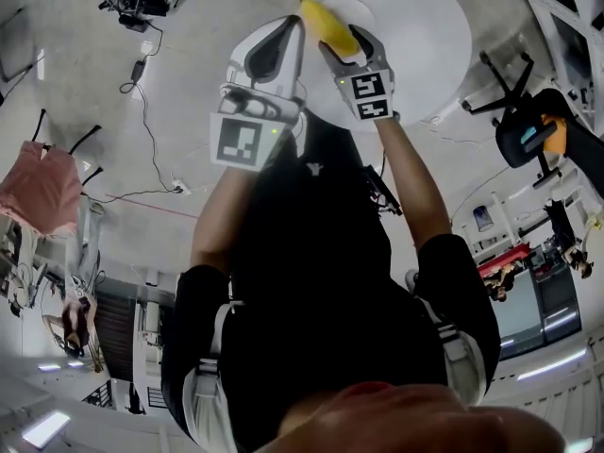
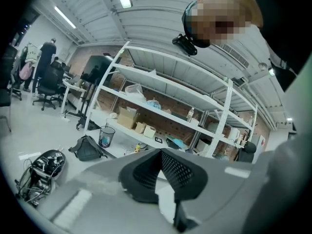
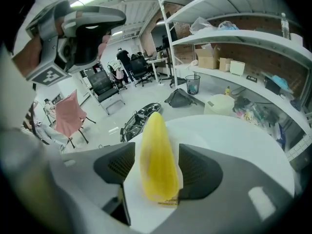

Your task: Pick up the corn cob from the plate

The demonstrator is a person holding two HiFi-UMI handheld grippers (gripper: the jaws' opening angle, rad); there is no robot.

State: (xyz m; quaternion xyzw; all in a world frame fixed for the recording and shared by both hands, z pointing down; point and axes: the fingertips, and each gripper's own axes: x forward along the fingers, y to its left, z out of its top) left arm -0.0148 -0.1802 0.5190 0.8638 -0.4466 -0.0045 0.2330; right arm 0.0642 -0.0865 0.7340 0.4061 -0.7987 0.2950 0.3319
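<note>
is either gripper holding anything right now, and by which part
Nothing is held. The right gripper stands open around the thick end of the corn cob, not pressing it. The left gripper is shut with nothing in it.

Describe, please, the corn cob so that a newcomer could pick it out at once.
Look for the round white table in front of the person. The right gripper stands over its edge with jaws apart, and the corn cob lies between them. It is the only yellow, tapered thing on that white surface.

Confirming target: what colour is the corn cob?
The corn cob is yellow, clearest in the right gripper view.
</note>
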